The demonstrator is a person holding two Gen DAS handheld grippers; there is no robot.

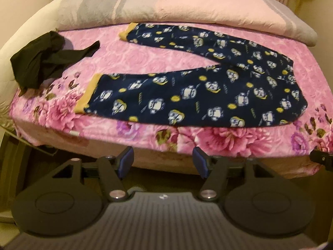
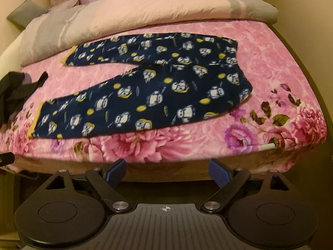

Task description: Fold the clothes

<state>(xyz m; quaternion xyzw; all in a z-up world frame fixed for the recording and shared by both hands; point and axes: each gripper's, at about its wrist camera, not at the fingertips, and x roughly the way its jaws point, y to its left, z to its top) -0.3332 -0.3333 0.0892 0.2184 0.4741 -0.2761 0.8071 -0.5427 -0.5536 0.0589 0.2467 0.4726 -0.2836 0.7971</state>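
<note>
Navy pyjama trousers [image 1: 208, 89] with a white-and-yellow cartoon print and yellow cuffs lie flat on the pink floral bed cover [image 1: 124, 56], legs spread apart to the left, waist to the right. They also show in the right wrist view [image 2: 166, 85]. A crumpled black garment [image 1: 39, 60] lies at the bed's left side, also seen at the left edge of the right wrist view [image 2: 14, 95]. My left gripper [image 1: 163, 161] is open and empty, below the bed's near edge. My right gripper [image 2: 167, 171] is open and empty, also short of the near edge.
A folded pink-and-grey duvet [image 1: 166, 6] lies along the far side of the bed, behind the trousers. The bed cover [image 2: 281, 66] is bare to the right of the waist. A grey pillow [image 2: 25, 12] sits at the far left.
</note>
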